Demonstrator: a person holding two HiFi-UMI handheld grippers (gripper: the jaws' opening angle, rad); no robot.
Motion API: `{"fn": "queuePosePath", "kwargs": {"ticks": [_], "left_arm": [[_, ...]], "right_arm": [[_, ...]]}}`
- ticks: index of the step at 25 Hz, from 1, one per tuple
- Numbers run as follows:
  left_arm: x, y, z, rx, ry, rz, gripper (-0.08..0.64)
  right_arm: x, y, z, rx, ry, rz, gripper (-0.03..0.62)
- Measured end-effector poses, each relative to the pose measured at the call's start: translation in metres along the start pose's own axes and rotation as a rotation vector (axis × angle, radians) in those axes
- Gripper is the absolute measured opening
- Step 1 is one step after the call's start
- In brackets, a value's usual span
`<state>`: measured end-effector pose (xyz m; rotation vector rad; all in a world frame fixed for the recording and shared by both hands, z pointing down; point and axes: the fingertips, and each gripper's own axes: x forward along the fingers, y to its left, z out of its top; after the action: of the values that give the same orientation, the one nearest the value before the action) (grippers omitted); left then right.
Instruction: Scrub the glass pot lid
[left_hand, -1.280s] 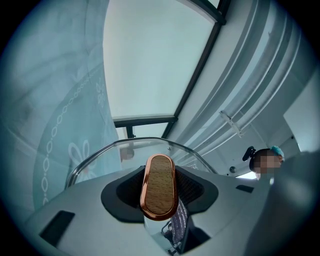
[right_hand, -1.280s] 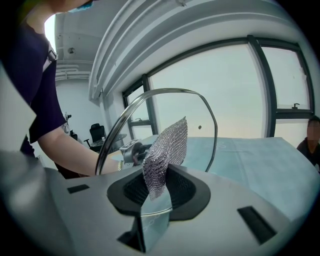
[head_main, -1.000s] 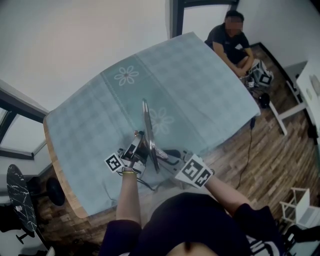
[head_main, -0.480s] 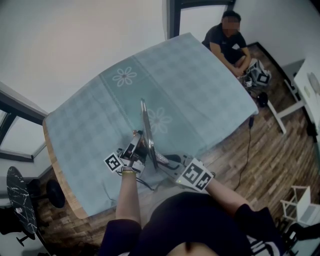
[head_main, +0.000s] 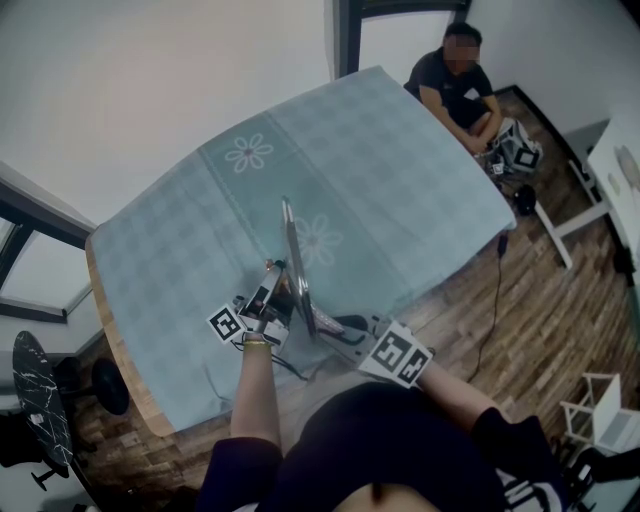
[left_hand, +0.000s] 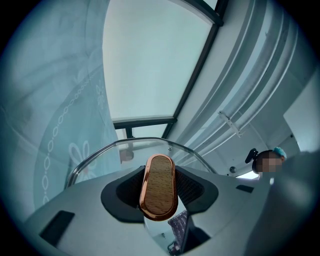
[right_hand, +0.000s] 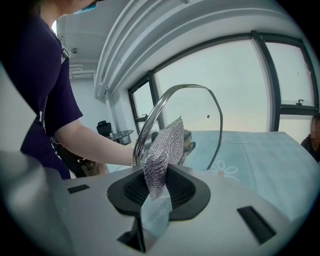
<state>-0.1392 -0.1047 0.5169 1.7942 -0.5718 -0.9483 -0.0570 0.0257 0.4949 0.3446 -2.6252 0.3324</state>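
Over the table (head_main: 400, 170), left gripper (head_main: 272, 300) angles upward, clamping the lid (head_main: 293, 255).

Tablecloth (head_main: 400, 170) is a pale teal check with white daisy prints, the glass lid (right_hand: 200, 130) is clear with a shiny steel rim, its knob (left_hand: 159, 186) is light wood grain ringed in copper, the scrubbing cloth (right_hand: 161, 155) is glittery silver mesh, and the floor (head_main: 545, 300) is brown wood planks.

Head view high, steeply down over table (head_main: 400, 180), tool views close along jaws, sharing lid (head_main: 293, 260) from opposite sides
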Motion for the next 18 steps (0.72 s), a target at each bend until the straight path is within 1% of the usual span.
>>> {"fn": "queuePosePath", "kwargs": {"ticks": [4,9,18], "left_arm": [[0.000,0.000,0.001,0.000,-0.002,0.002,0.169],[0.000,-0.001,0.000,0.003,0.004,0.000,0.169],[0.000,-0.001,0.001,0.008,-0.009,0.002,0.169]], "right_arm": [[-0.006,0.001,-0.005,-0.010,0.009,0.018,0.081],[-0.014,-0.007,-0.006,-0.028,0.002,0.013,0.081],[-0.020,-0.052,-0.002,0.000,-0.015,-0.046,0.081]]}}
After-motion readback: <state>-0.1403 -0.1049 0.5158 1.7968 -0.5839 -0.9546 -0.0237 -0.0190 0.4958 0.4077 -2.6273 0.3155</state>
